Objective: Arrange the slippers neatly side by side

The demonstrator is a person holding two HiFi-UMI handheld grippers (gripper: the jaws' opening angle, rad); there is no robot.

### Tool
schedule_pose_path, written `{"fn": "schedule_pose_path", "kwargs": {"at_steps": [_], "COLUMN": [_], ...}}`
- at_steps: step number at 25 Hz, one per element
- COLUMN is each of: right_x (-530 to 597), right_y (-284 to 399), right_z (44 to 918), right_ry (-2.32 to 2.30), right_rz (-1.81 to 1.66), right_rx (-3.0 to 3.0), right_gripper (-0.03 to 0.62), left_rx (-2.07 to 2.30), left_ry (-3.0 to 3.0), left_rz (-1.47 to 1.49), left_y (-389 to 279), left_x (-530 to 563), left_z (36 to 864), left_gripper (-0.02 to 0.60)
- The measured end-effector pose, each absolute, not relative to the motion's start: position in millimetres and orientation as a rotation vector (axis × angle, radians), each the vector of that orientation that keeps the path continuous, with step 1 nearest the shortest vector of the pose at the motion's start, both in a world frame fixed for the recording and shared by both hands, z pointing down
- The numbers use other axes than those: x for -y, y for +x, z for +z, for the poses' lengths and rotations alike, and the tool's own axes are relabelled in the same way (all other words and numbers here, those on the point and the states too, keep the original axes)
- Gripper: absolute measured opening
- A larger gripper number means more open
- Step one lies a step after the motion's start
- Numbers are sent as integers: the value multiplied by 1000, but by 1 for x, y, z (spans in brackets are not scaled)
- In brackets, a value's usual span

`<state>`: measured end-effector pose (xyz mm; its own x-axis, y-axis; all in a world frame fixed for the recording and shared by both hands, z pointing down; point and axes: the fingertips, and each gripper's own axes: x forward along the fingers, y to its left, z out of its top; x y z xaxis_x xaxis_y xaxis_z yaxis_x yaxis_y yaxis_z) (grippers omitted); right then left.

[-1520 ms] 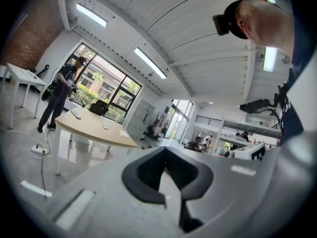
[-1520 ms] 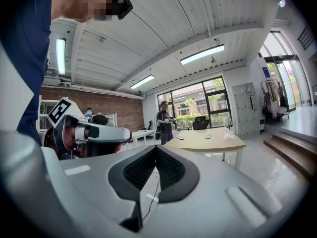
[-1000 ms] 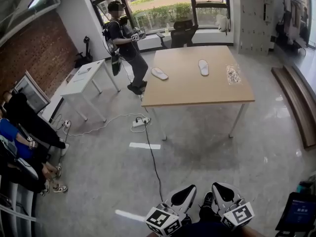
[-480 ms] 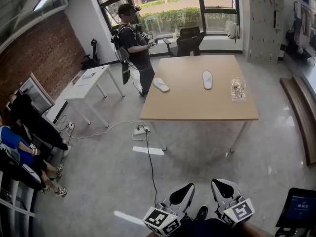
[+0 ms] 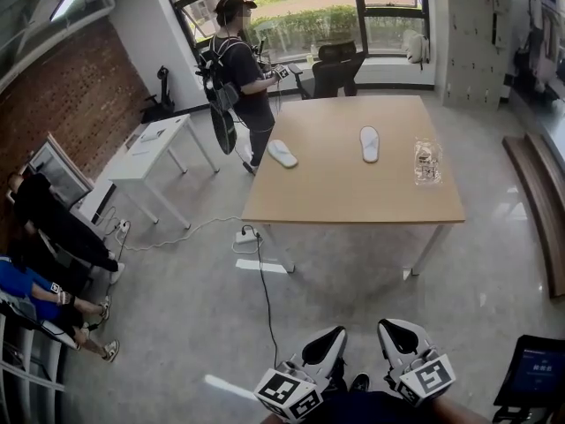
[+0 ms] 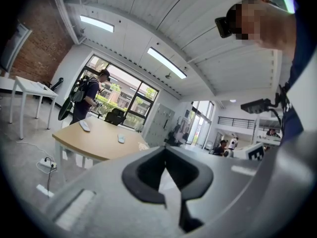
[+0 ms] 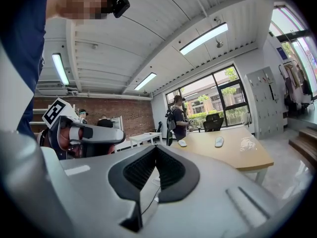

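While standing well back from the table [image 5: 353, 197], across open floor, carries the left gripper [image 5: 328, 343] and the right gripper [image 5: 395, 336] low and level before the body, side by side. Keeps the jaws of each pressed together on nothing, likely for want of anything within reach to grip.

Finds the left slipper [image 5: 282, 153] near the table's left edge, toward the far left corner, lying askew. Finds the right slipper [image 5: 369, 143] well apart from it, in the far half, pointing straight at the far edge. Not side by side, then, and not parallel: judged as no arranging done yet.

Notes a crumpled clear packet [image 5: 427, 162] near the right edge, apart from both slippers, and a person with a backpack [image 5: 238, 69] standing at the far left corner, just beyond the left slipper.

Calls for walking up to the near edge first, then probably spreading one gripper's jaws over the askew slipper and bringing it across beside the straight one.
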<state>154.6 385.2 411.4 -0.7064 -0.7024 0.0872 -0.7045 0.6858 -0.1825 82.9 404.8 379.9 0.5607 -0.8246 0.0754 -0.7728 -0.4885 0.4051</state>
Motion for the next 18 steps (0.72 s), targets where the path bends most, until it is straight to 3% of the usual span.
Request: {"fn": "schedule_pose_path", "kwargs": {"at_steps": [18], "right_x": [-222], "right_y": [80], "right_z": [408], "right_ry": [1290], "right_rz": [308], "right_rx": [2819], "right_gripper": [9], "left_rx": [1158], "left_ry": [2444], "left_rz": [-209], "left_y": [13], "left_x": [-230], "left_z": [388], "left_gripper": [3]}}
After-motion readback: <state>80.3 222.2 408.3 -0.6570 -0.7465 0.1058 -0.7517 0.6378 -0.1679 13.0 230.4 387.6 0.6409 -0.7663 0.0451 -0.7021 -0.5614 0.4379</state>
